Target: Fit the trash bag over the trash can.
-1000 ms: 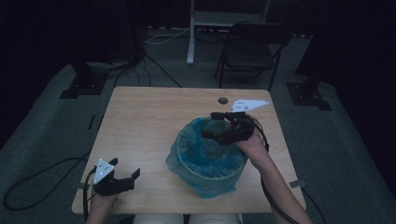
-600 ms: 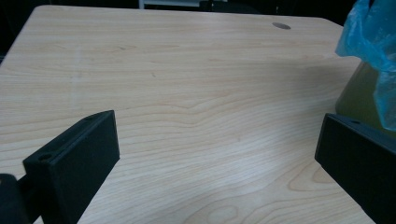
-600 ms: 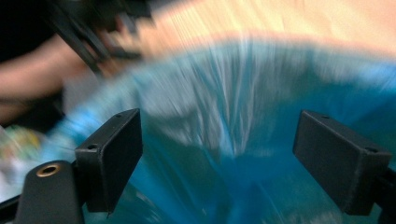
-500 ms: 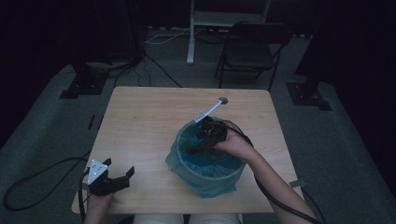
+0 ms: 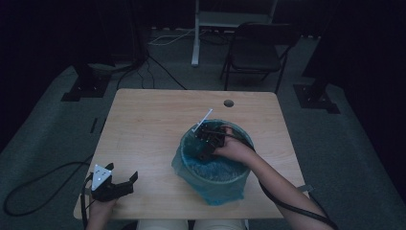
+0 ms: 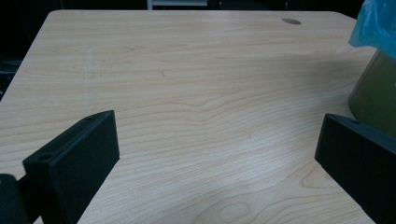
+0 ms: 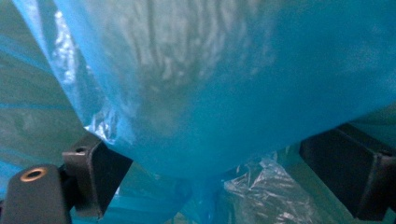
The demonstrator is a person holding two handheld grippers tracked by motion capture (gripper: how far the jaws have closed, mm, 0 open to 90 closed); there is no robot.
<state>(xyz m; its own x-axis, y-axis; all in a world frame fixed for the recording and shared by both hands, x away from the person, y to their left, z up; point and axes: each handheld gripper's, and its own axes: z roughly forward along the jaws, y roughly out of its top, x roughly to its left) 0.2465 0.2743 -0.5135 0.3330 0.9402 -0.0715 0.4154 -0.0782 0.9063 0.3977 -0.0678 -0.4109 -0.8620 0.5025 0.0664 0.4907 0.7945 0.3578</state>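
A round bin (image 5: 210,189) lined with a blue plastic bag (image 5: 215,167) stands on the near right part of the wooden table (image 5: 153,124). My right gripper (image 5: 200,152) reaches down inside the bin near its left inner wall. Its jaws have just been opening and stand wide, and a loose fold of the blue bag (image 7: 210,93) bulges between them without being pinched in the right gripper (image 7: 219,177) view. My left gripper (image 5: 121,171) rests at the table's near left corner, open, with only bare tabletop between the jaws of the left gripper (image 6: 219,158).
A small round cable hole (image 5: 228,103) sits near the table's far edge. The bin's green wall (image 6: 373,98) lies just right of my left gripper. A folding chair (image 5: 258,52) and a white stand (image 5: 195,33) are behind the table; cables (image 5: 43,172) trail on the floor.
My right gripper came from above the bin's far right rim, moved left and down, and tipped nose-down into the bag. The left gripper stayed where it was.
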